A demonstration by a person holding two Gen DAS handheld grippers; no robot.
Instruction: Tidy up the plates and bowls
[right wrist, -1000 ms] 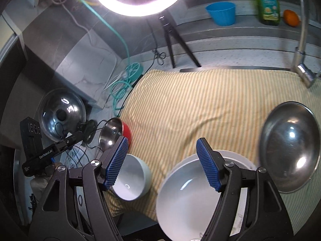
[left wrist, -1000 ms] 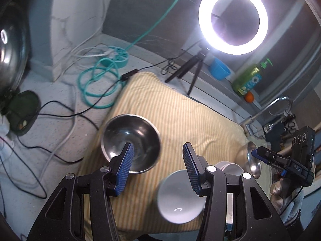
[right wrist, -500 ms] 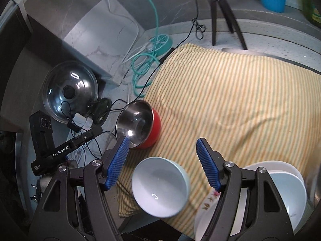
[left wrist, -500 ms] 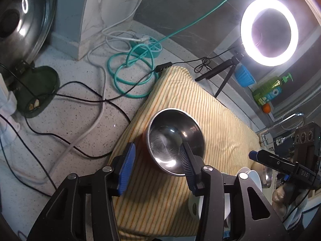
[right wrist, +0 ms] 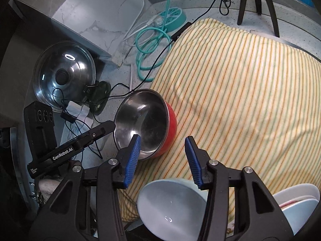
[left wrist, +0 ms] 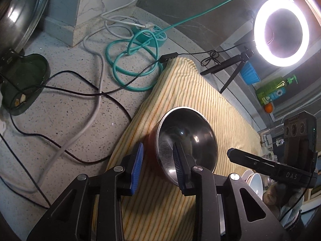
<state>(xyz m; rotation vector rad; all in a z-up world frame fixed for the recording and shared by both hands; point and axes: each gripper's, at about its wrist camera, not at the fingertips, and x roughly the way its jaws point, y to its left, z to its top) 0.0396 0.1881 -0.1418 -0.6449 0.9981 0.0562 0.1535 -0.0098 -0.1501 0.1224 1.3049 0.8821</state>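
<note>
The left hand-held gripper (left wrist: 157, 165) has moved in since a second ago, its half-open jaws now straddling the rim of the red-sided steel bowl (right wrist: 146, 123) on the striped cloth (right wrist: 240, 92), ready to close, while the right hand-held gripper (right wrist: 163, 159) hovers open and empty above a white bowl (right wrist: 170, 206).

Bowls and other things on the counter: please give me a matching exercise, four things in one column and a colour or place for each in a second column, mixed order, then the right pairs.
Things:
1. steel bowl
2. pale bowl
3. glass lid
4. coiled cable

Colour or place:
A. teal, beside the striped cloth
B. red outside, at the cloth's edge
C. leaning by the wall, off the cloth
D. nearest the right tool

Pairs: 1-B, 2-D, 3-C, 4-A
</note>
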